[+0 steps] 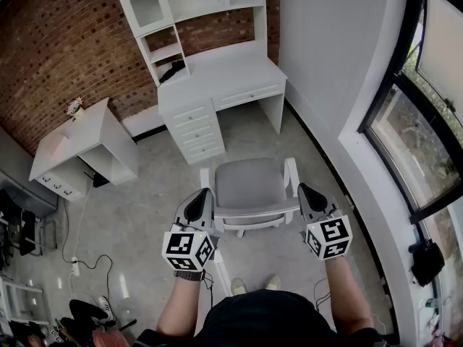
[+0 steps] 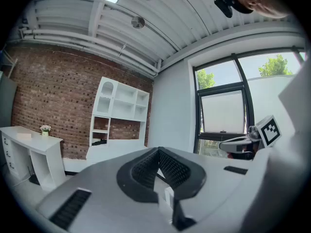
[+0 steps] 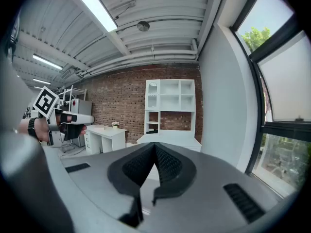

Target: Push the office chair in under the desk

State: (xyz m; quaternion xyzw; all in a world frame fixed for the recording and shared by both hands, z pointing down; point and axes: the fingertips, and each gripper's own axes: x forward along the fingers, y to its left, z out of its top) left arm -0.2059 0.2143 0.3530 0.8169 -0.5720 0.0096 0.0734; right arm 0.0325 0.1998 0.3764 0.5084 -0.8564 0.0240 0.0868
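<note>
While each pair of jaws sits pressed together on nothing, the left claw and right claw flank the backrest of the grey-seated, white-framed office chair, both about equally near it. The chair stands on the concrete floor, well apart from the white drawered worktop straight ahead of it. Only the head view shows the chair. Both gripper views look over it to the worktop, so whether the claws touch the chair cannot be told.
</note>
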